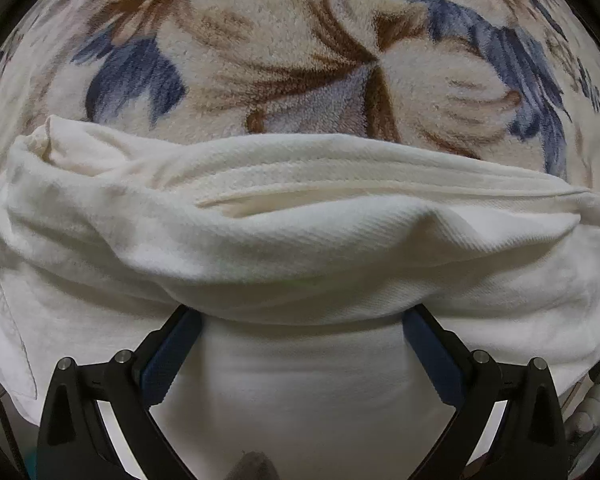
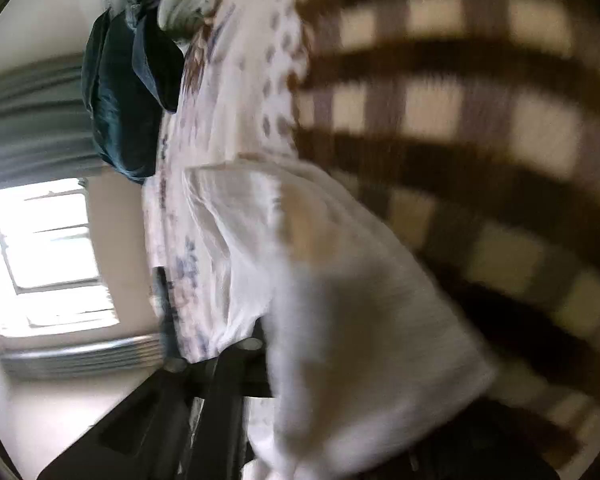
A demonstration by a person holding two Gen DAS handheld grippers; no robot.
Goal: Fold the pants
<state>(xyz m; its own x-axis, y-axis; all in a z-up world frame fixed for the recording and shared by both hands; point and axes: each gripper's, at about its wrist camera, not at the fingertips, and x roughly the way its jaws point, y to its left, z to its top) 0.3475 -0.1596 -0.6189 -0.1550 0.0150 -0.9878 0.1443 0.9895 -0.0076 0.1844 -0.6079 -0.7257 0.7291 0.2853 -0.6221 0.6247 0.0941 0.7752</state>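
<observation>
- In the left wrist view, the left gripper points down onto the white pants; its two black fingers with blue pads stand spread wide.
- A thick roll of the pants bulges over the fingertips and hides them, so whether the pads touch the cloth cannot be told; nothing is pinched between them.
- Between the fingers lies a smooth flat layer of the same white cloth.
- Past the roll, a stitched hem or band of the pants runs across the view from left to right, with a gathered end at the left.
- The pants lie on a plush blanket printed with large beige, brown and blue flowers, which fills the far half of the view.
- The right wrist view is tilted and blurred.
- The right gripper shows only as dark arms at the bottom; its tips are buried under white cloth, and the jaws are pressed together, apparently on a fold of the pants.
- That fold drapes over the gripper and runs away along the flowered blanket.
- To the right, a brown and cream checked cloth fills the side.
- Farther off lie dark teal cushions, beside a grey curtain and a bright window.
</observation>
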